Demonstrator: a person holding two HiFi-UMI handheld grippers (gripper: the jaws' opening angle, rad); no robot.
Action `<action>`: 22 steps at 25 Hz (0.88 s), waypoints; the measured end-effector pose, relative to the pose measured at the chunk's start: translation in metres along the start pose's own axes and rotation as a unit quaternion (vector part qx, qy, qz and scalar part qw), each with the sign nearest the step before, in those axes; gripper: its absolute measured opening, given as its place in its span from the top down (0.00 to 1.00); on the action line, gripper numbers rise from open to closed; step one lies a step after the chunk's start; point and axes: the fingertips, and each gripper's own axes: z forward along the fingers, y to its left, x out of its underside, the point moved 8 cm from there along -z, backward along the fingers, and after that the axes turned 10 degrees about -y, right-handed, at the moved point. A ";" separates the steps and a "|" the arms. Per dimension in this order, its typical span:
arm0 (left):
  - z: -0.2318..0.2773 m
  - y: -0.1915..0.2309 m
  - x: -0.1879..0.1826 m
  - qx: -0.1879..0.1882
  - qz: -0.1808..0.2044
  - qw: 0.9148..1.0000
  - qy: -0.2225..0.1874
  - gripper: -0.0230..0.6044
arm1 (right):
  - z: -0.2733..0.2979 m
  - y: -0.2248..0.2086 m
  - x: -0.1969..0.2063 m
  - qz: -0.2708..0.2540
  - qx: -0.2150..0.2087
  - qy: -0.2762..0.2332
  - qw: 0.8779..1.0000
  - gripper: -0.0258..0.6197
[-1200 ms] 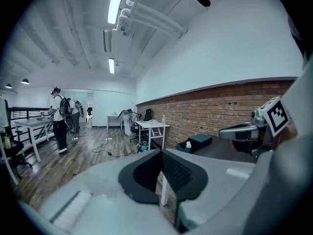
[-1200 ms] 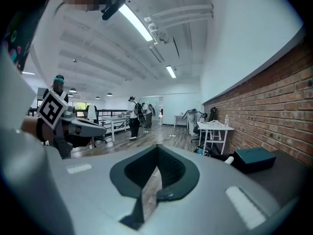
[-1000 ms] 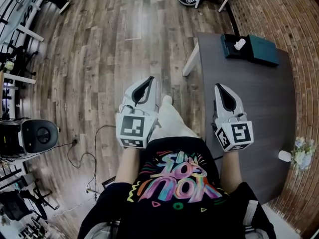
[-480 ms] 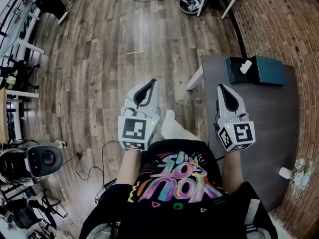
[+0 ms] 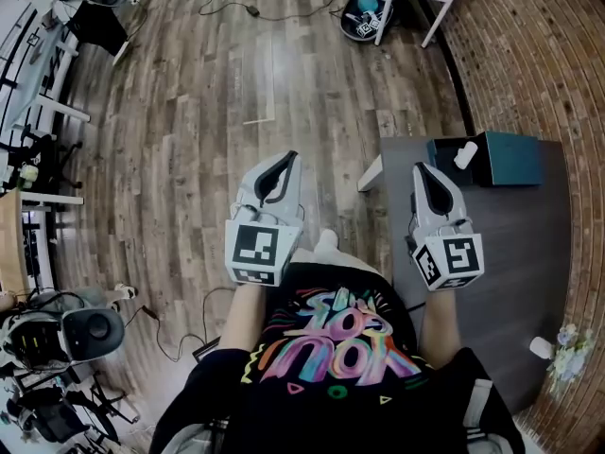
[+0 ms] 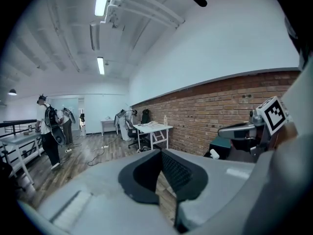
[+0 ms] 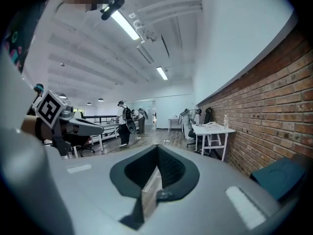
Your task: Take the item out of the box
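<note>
The task has not yet started: the item sits in the box and neither tool is near it.

At far left lies a floor [image 5: 189,112] of grey-brown wooden planks, matte and streaky, with loose cables across it.

The left hand-held gripper [image 5: 283,160] is held out over the floor. It has a smooth pale grey plastic shell that tapers to a point, with black ribbed pads inside. Its jaws are pressed together on nothing. A cube with black-and-white square markers sits at its back.

The right hand-held gripper [image 5: 422,170] has the same shape and finish. It hangs above the near edge of the desk, its jaws also closed and empty.

The desk [image 5: 492,253] is a flat, dark grey slab with a dull surface and white legs.

Towards the desk's far end, well apart from both tools, stands the box [image 5: 510,159]. It is dark teal, rectangular and sharp-cornered, and looks like stiff card, with its lid open to the right. The item [image 5: 465,153] is small, white, smooth and rounded, and rests in the left half of the box.

Right of the desk runs a rough red brick wall [image 5: 558,55].

Everything remains to be done: reaching, gripping and lifting the item out.
</note>
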 end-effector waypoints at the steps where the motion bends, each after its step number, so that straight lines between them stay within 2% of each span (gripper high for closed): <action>1: 0.005 0.001 -0.001 0.001 0.003 1.000 0.000 0.96 | 0.003 -0.004 0.001 0.001 0.002 -0.002 1.000 0.96; 6: 0.022 0.005 -0.005 0.007 0.011 1.000 0.001 0.96 | 0.009 -0.016 0.002 0.006 0.016 -0.007 1.000 0.96; 12: 0.059 0.003 -0.008 0.039 0.021 0.999 -0.002 0.96 | 0.012 -0.037 0.004 0.006 0.048 -0.009 0.999 0.96; 17: 0.111 0.000 -0.014 0.092 0.027 0.995 -0.007 0.96 | 0.019 -0.061 0.002 0.005 0.095 -0.012 0.995 0.96; 22: 0.182 -0.010 -0.021 0.170 0.027 0.985 -0.011 0.96 | 0.026 -0.087 0.002 0.008 0.161 -0.010 0.987 0.96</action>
